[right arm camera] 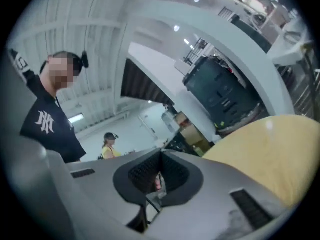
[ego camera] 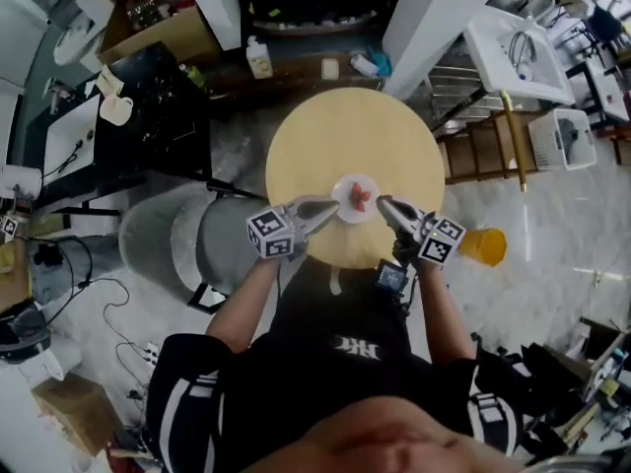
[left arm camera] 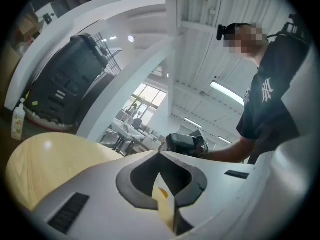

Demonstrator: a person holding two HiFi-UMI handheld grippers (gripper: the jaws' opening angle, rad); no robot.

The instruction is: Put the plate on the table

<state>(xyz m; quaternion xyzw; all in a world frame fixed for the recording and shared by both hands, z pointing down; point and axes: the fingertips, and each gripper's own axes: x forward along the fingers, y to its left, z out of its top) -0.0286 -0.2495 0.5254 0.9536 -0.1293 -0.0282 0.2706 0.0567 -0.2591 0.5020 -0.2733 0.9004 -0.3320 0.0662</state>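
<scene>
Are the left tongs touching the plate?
Touching. The left gripper view shows the left tongs shut on the pale edge of the plate.

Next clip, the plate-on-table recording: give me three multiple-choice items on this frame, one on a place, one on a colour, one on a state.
1. Where is the plate in the head view?
A. On the floor
B. Between the tips of the left gripper and the right gripper, over the round table
C. On a shelf

2. What colour is the plate?
A. Black
B. Blue
C. White

3. How do the right gripper's jaws stand?
A. Closed on the plate's rim
B. Wide apart and empty
C. Closed on a bottle

Key: 1 B, the head view shows it between the two tips against the tabletop; 2 C, its rim is white around the red food; 3 A, the right gripper view shows the pads together with a thin pale edge between them.
</scene>
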